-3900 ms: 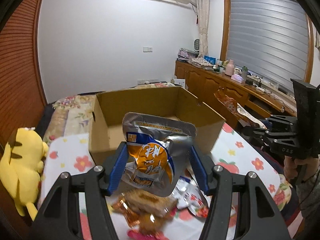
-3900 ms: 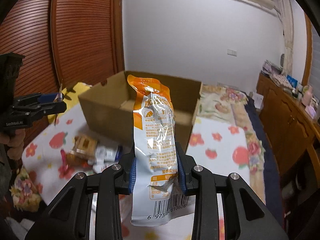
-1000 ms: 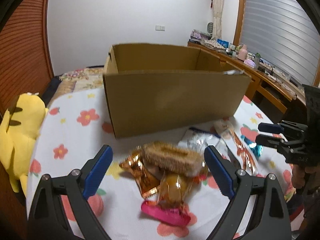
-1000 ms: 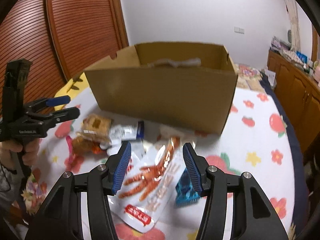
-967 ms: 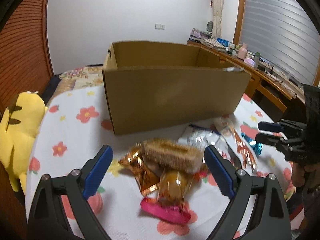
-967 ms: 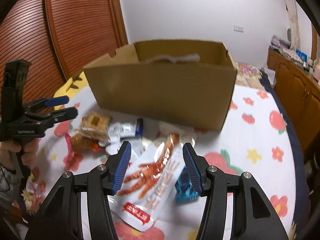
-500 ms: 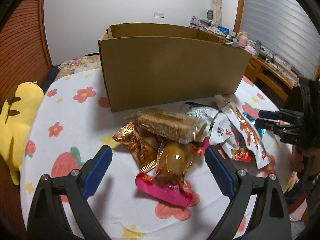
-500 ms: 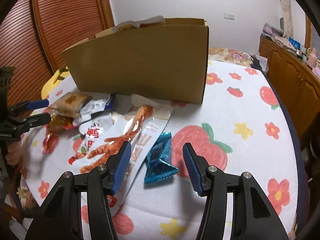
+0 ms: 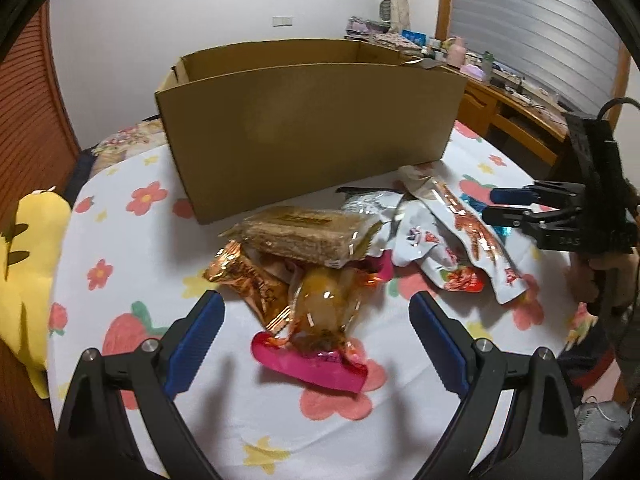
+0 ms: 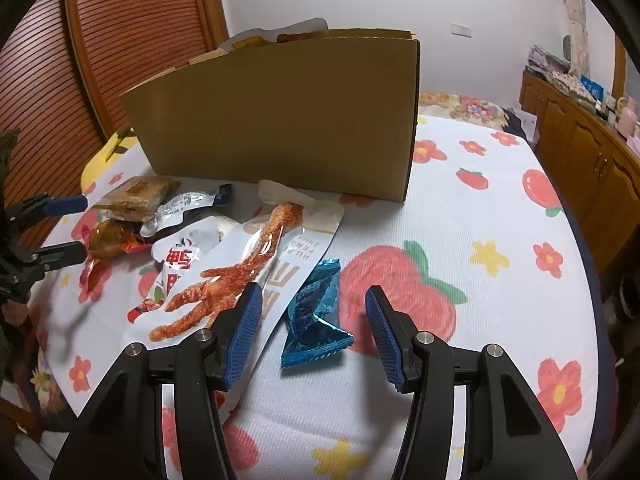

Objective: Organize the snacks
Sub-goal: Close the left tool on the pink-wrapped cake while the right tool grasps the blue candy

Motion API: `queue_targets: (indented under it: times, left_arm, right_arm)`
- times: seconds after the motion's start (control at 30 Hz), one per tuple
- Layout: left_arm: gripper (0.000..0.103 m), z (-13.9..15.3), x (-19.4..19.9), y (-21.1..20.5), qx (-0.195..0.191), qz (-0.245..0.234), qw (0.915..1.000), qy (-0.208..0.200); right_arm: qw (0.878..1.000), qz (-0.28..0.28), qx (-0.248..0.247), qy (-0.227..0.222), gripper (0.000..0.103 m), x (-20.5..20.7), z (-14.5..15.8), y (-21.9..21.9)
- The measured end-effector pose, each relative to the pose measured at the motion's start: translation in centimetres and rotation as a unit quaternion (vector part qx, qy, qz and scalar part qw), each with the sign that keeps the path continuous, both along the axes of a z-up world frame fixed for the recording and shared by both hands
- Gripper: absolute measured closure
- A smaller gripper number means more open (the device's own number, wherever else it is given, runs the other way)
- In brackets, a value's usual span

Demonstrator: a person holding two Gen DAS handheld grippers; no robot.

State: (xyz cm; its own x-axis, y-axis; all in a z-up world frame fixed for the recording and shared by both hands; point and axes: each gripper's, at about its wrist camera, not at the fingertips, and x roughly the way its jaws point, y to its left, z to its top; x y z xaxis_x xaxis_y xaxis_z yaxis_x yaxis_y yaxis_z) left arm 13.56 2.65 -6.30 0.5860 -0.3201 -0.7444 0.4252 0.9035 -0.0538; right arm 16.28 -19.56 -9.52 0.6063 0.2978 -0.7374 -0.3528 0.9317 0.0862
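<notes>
A cardboard box stands on the flowered tablecloth; it also shows in the right wrist view, with snack bags sticking out of its top. My left gripper is open, low over an orange clear-wrapped snack that lies on a pink packet, beside a copper foil packet and a brown wafer pack. My right gripper is open around a small blue foil packet. A white chicken-feet bag lies just left of it.
A yellow plush toy lies at the table's left edge. Silver and white snack bags lie between the two piles. Wooden cabinets stand to the right of the table. A wooden slatted door is behind the box.
Both grippers have moved down and closer to the snacks on the cloth. The right one now has the blue packet between its open fingers; the left one hangs over the orange snack.
</notes>
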Motion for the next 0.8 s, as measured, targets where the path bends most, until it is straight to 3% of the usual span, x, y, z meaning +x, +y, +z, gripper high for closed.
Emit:
queue_targets:
  times: [0.1, 0.17, 0.43, 0.53, 0.8]
  left_arm:
    - [0.009, 0.1, 0.1, -0.3, 0.002, -0.01, 0.9999, 0.003]
    - [0.011, 0.2, 0.2, -0.6, 0.005, -0.014, 0.9999, 0.006]
    - [0.039, -0.7, 0.7, -1.5, 0.033, -0.021, 0.9989, 0.024]
    - [0.043, -1.1, 0.8, -1.6, 0.037, -0.022, 0.9986, 0.032]
    - [0.044, -1.2, 0.9, -2.0, 0.048, -0.027, 0.9978, 0.038]
  right_arm:
    - [1.0, 0.007, -0.01, 0.003, 0.062, 0.2, 0.0, 0.3]
    - [1.0, 0.009, -0.022, 0.007, 0.064, 0.4, -0.2, 0.5]
    - [0.999, 0.007, -0.025, 0.022, 0.073, 0.6, -0.5, -0.2]
    - [0.999, 0.01, -0.036, 0.024, 0.074, 0.5, -0.7, -0.5]
    - [0.998, 0.02, -0.062, 0.008, 0.072, 0.2, -1.1, 0.1]
